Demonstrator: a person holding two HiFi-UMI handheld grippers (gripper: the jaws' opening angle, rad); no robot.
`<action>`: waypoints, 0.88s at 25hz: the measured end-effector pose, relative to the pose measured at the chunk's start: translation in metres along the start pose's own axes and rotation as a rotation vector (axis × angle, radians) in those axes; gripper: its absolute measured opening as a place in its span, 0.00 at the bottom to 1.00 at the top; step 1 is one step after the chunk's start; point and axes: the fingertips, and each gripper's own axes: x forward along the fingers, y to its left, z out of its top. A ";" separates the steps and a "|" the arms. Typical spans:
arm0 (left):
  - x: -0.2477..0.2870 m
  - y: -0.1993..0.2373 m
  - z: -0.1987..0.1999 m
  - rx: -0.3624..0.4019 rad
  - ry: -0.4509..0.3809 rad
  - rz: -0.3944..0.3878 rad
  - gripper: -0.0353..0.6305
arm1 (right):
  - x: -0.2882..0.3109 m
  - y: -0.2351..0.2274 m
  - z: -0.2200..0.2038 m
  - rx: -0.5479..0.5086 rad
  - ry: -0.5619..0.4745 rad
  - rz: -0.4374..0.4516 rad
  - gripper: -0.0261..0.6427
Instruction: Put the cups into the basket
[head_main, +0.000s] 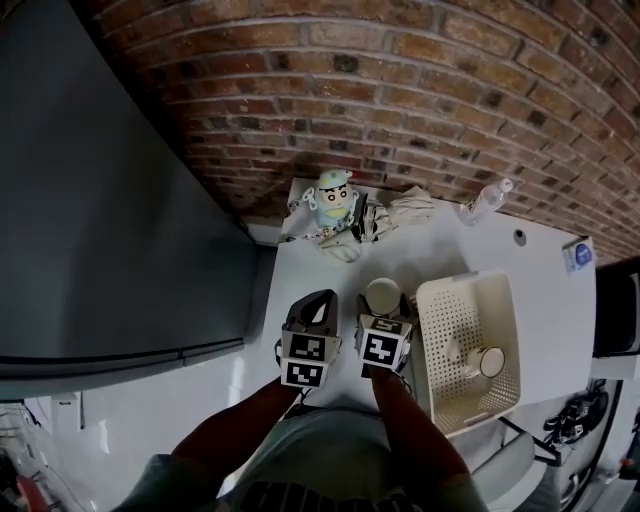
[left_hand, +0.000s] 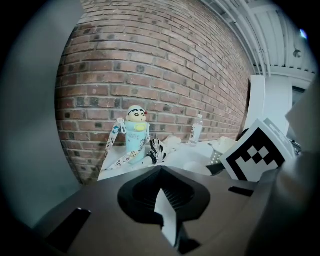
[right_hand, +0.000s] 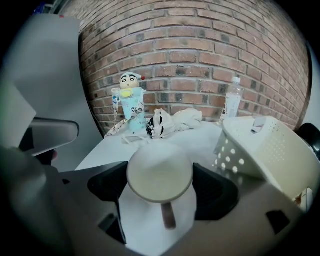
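Your right gripper (head_main: 384, 322) has its jaws spread wide on either side of the cream cup (right_hand: 160, 172), which stands on the white table (head_main: 330, 270) just beside the perforated basket (head_main: 500, 290), its handle turned towards you. The pads are not pressing on the cup, so lift only once they are, or it will stay behind or tip against the basket wall. Your left gripper (left_hand: 160, 170) sits close alongside with its fingers together and nothing in them, and could get in the way of the carry; another cup (head_main: 488, 362) already lies in the basket, so a careless drop could knock the two together.
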 end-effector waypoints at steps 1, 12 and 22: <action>0.000 0.001 0.000 0.001 0.003 0.002 0.06 | 0.001 0.000 0.001 0.001 0.002 0.000 0.61; 0.002 0.001 -0.007 -0.022 0.019 -0.004 0.06 | 0.012 0.001 0.009 -0.029 0.004 0.004 0.61; -0.008 0.002 -0.004 -0.015 0.014 0.013 0.06 | -0.002 0.007 0.005 -0.029 0.005 0.027 0.61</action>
